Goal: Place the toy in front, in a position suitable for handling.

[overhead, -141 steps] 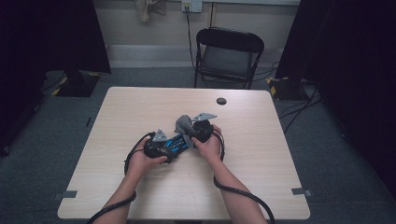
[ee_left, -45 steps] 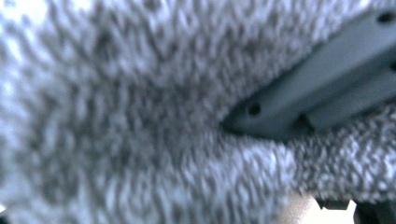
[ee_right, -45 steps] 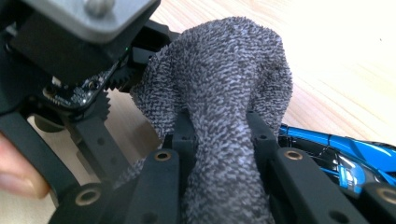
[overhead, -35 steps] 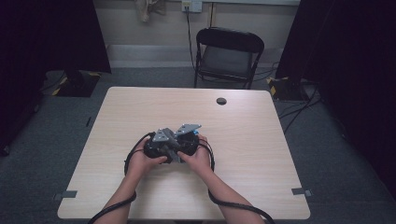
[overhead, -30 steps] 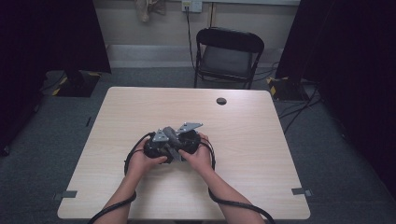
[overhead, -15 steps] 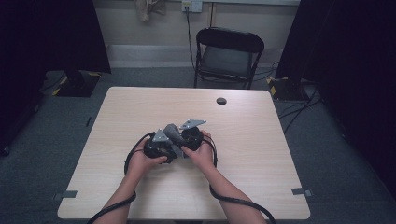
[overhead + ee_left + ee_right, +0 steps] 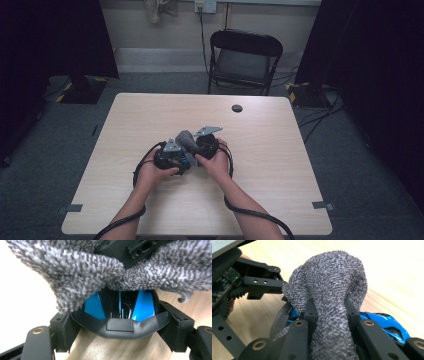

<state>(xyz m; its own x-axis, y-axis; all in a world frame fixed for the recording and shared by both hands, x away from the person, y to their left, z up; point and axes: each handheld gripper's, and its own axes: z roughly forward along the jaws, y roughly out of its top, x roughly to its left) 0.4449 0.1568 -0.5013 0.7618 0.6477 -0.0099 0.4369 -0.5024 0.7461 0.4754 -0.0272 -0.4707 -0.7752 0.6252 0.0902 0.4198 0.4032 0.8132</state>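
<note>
Two claws meet mid-table up high; my left claw clamps the hard, slick blue car by its sides, my right claw pinches the soft, light cloth bunched over it.

No readable text, label, brand, number or sign anywhere: none on the blue toy car, none on the grey cloth draped over it.

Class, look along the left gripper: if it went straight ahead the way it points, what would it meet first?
Probably the grey cloth, draped just beyond the blue-and-black object already between the left gripper jaws. The right gripper pinches that cloth close behind; depth is unclear.
</note>
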